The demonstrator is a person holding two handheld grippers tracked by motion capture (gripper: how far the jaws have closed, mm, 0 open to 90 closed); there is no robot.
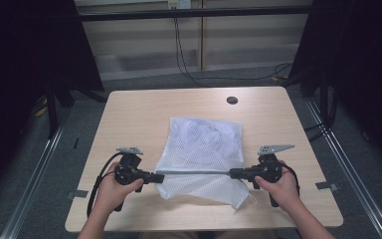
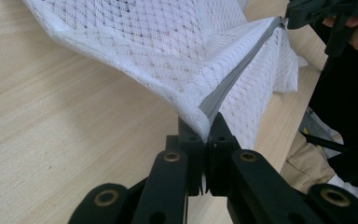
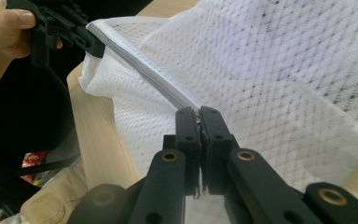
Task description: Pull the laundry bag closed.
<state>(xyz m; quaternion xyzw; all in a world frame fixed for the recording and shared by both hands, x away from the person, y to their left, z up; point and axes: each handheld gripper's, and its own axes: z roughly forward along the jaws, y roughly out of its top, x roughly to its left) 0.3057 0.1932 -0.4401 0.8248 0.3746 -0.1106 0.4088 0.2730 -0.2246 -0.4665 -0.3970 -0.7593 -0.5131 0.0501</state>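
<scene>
We hold the left tongs (image 1: pixel 160 177) clamped on the left end of the grey zipper band (image 1: pixel 195 172) of the white mesh laundry bag (image 1: pixel 204 144), near the front edge of the bench (image 1: pixel 129 114). In the left gripper view the pads (image 2: pixel 193 135) pinch the folded corner where the band begins, so that end cannot slip. The band runs taut and level between our hands, lifted just off the wood, while the rest of the bag drapes back toward the middle of the bench and a flap hangs toward the front edge. We judge the tension is there to keep the zipper straight for working it. The right tongs (image 1: pixel 233 174) are closed on the band's other end, apparently at the zipper pull (image 3: pixel 198 119).
</scene>
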